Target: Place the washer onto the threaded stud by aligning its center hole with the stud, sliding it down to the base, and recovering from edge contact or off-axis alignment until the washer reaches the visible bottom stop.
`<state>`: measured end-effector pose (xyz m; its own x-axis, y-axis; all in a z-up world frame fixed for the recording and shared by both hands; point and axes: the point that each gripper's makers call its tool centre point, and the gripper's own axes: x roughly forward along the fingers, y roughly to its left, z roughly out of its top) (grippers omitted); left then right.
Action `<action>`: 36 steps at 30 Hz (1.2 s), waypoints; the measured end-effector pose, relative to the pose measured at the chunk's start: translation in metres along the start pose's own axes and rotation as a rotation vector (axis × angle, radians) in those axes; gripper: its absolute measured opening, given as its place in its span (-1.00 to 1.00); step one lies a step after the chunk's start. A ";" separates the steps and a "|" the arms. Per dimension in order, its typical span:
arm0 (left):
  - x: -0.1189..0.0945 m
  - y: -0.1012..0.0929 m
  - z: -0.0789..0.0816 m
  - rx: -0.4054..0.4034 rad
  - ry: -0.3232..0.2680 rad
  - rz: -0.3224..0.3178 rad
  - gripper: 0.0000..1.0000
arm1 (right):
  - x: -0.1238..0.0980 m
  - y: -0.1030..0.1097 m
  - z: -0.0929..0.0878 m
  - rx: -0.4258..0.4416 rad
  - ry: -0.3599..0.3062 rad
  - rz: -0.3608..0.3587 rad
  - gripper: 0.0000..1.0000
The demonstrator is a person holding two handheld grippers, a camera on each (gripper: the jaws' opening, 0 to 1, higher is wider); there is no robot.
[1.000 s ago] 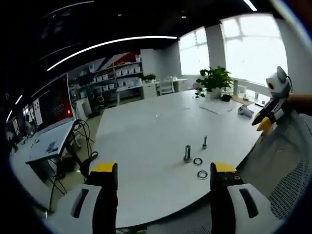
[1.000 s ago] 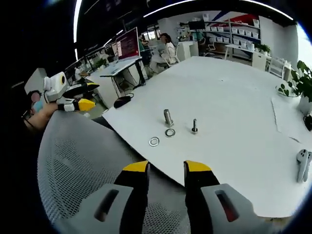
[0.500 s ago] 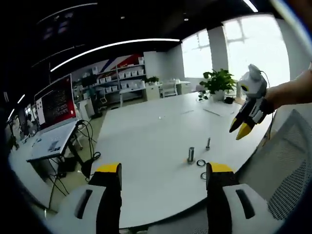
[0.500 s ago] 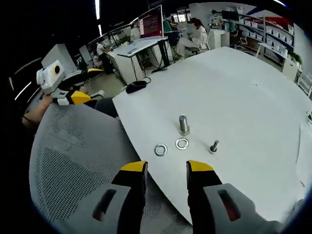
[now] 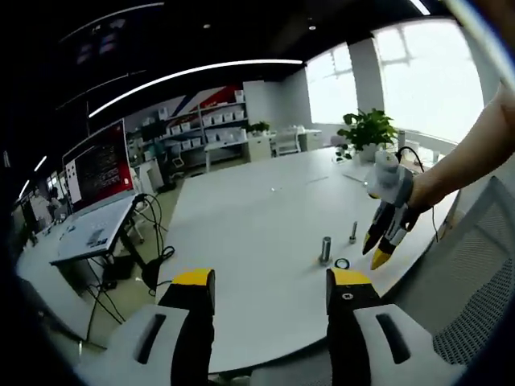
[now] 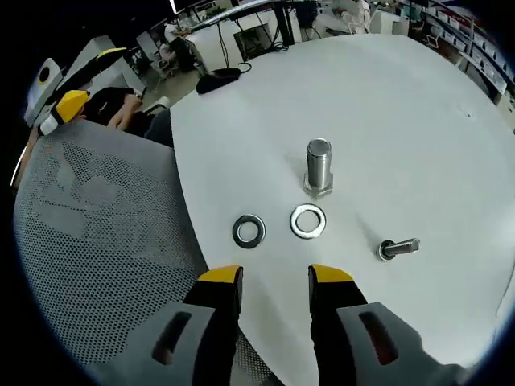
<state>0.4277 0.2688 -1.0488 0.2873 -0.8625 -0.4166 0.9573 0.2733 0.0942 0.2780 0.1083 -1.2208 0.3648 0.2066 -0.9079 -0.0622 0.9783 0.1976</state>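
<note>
A steel threaded stud [image 6: 319, 165] stands upright on the white table [image 6: 418, 121]. Two washers lie just in front of it, a bright one [image 6: 308, 221] and a darker one [image 6: 249, 231]. My right gripper [image 6: 273, 277] hovers open above the table's near edge, with nothing between its fingers and both washers just beyond its tips. In the left gripper view the stud [image 5: 326, 248] and one washer [image 5: 342, 263] sit mid-table, and the right gripper [image 5: 376, 251] points down beside them. My left gripper [image 5: 271, 281] is open, held back from the table.
A small bolt [image 6: 398, 248] stands to the right of the washers. A grey mesh chair back [image 6: 88, 241] lies under the right gripper at the table edge. A potted plant [image 5: 366, 129] stands at the table's far end. Desks and a monitor [image 5: 96, 165] fill the room to the left.
My right gripper has come down and forward over the table edge, so stud and washers loom much larger. The left gripper's jaws stand slightly closer together.
</note>
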 end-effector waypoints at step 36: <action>-0.001 0.000 -0.003 0.016 0.017 0.015 -0.16 | 0.040 0.034 0.018 -0.489 0.157 -0.040 -0.35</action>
<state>0.4272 0.2711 -1.0509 0.3011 -0.8512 -0.4299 0.9533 0.2791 0.1151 0.3075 0.1499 -1.2433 0.2342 0.1315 -0.9633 -0.4917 0.8707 -0.0007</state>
